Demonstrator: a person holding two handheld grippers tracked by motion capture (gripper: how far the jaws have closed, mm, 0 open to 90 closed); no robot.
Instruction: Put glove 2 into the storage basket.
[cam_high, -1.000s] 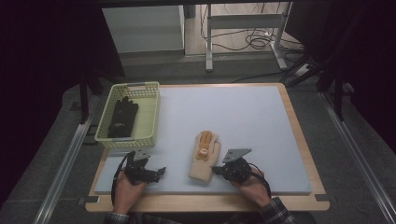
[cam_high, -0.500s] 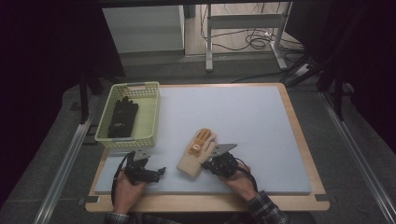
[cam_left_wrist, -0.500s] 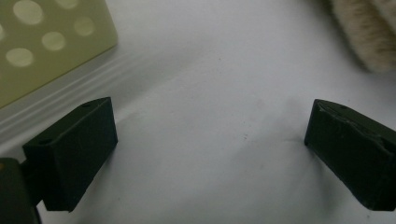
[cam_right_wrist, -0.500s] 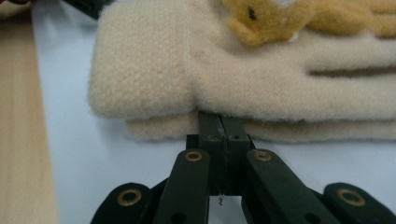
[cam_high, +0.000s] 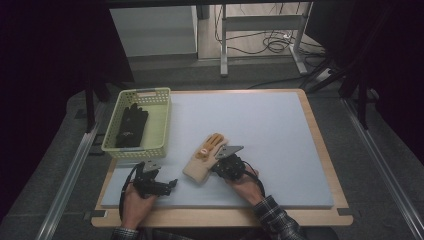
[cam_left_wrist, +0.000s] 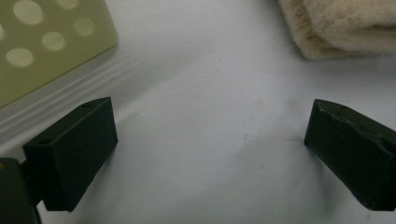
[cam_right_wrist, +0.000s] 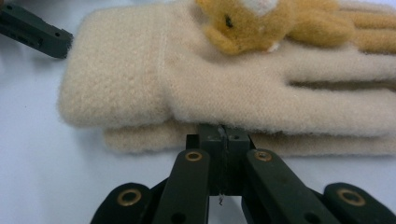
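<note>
The right gripper (cam_right_wrist: 219, 140) is sitting at the near edge of the cream knitted glove (cam_right_wrist: 224, 88), its jaws pressed together with no gap showing between them. They are meeting right at the glove's lower layer, so they may be nipping a thin fold of wool, but I cannot tell whether any fabric is actually caught (the pile is hiding the contact line). The glove looks like a stacked pair, with a tan plush animal (cam_right_wrist: 271, 23) sewn on top and the fingers pointing away to the right.

In the high view the left gripper (cam_high: 167, 184) is resting on the pale blue mat (cam_high: 280, 125) with its jaws standing wide apart over bare mat, and the glove's cuff lies just beyond them.

To do this step well, I would judge the right gripper should be taking a deeper bite through both layers before pulling, otherwise the lower glove may be left behind.

Farther off, the pale green basket (cam_high: 160, 117) is already holding a black glove (cam_high: 131, 125); it looks the likely destination.
</note>
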